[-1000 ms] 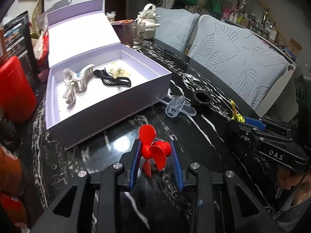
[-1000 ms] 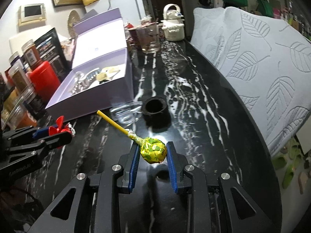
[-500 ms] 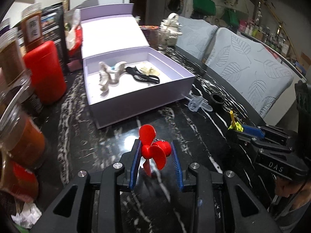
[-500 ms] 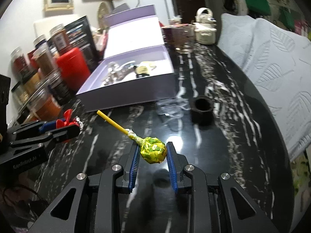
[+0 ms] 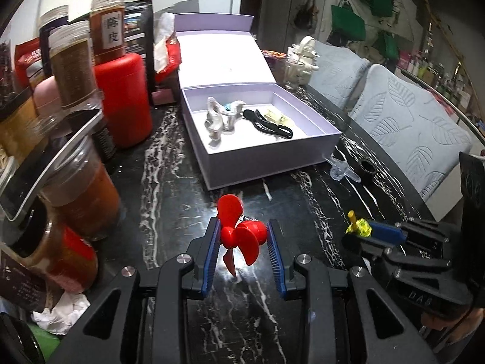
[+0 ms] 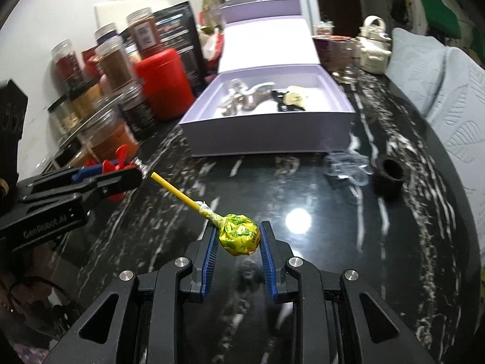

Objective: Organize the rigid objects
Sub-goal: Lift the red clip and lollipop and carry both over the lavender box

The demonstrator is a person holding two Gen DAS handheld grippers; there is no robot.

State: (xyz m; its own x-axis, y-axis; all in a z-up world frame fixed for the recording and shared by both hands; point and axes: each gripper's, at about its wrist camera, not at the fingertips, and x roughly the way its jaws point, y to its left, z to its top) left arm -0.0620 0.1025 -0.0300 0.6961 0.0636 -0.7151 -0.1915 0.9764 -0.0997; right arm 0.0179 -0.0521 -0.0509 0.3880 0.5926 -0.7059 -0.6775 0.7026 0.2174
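Two hand-held grippers hang low over a black marbled tabletop (image 6: 394, 227), each already loaded. The left hand-held gripper (image 5: 242, 239) is clamped on a small red propeller (image 5: 239, 233); the right hand-held gripper (image 6: 238, 238) is clamped on the wrapped head of a yellow lollipop (image 6: 239, 235), its stick slanting up and to the far left.

The open lilac box (image 5: 266, 163), holding a silver clip (image 5: 219, 118) and a black clip (image 5: 269, 124), stands farther along the tabletop, its long side across both approaches. From the left gripper it lies ahead and slightly right; from the right gripper, ahead and slightly left. Neither looks clearly nearer.

A clear plastic piece (image 6: 345, 166) and a black ring (image 6: 389, 176) wait near the box's right corner.
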